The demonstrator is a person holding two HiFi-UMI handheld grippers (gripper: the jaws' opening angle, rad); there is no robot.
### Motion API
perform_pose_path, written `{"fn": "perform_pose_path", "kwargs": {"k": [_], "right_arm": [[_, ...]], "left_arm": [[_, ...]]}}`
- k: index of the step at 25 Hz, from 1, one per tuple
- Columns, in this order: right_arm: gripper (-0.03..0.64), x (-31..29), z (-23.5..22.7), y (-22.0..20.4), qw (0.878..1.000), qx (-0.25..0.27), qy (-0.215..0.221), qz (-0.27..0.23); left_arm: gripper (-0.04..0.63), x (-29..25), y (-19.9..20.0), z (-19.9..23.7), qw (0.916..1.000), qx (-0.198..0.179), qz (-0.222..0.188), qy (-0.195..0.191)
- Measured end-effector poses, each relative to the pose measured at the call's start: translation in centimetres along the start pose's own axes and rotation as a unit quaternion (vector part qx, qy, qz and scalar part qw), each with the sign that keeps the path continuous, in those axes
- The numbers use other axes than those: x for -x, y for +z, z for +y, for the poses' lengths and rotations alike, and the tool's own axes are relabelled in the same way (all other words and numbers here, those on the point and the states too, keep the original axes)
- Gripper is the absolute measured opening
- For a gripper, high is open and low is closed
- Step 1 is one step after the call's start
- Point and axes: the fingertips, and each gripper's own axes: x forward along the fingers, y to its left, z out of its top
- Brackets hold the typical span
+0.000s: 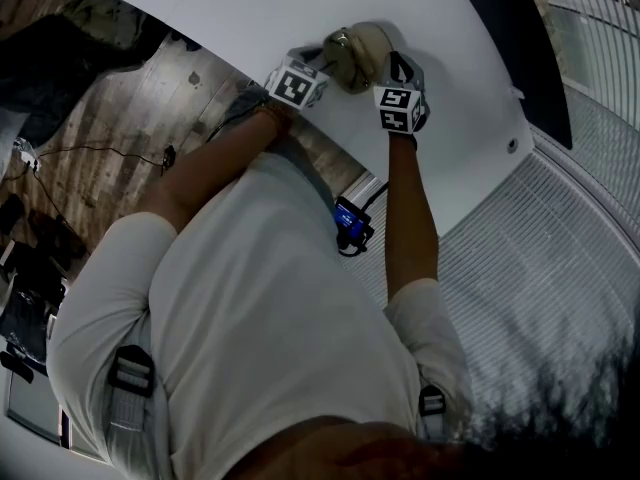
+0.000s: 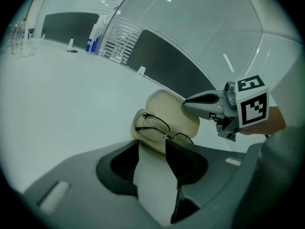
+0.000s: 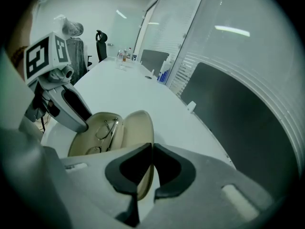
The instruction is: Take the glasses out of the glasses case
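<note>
- Beige plastic formed the glasses case (image 1: 362, 50), which sat on the white table (image 1: 250, 8) close to the edge nearest the person.
- The case was open: the lid (image 2: 174, 109) stood raised behind the base (image 2: 143, 149), and the two remained joined along one long side.
- The glasses (image 2: 155, 128), dark and thin-framed with the temples folded, lay inside the base. No gripper touched them.
- The left gripper (image 2: 152, 149) was open. The jaws stood apart with bare table surface visible between them, and the near end of the base sat at the jaw tips. Contact between the pads and the base could not be confirmed.
- The right gripper (image 3: 151, 147) was closed on the lid. The jaw tips met over the rim of the lid (image 3: 140, 128), at the side away from the left gripper.
- In the left gripper view, the right gripper (image 2: 188, 103) reached in from the right, with its tip on the upper edge of the lid.
- In the head view, the left gripper (image 1: 325, 68) and the right gripper (image 1: 395, 63) flanked the case, one at each end.
- A blue-and-white spray bottle (image 2: 95, 32) stood well apart from the case, by the far edge of the table along the blinds.
</note>
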Motion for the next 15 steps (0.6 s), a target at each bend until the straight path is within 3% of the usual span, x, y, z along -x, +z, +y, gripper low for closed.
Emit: {"fn": "perform_pose_path", "kwargs": {"k": [15], "right_arm": [[0.031, -2.6, -0.1, -1.4, 0.999, 0.016, 0.019, 0.024]], "left_arm": [[0.186, 0.3, -0.2, 0.1, 1.0000, 0.000, 0.004, 0.002]]}}
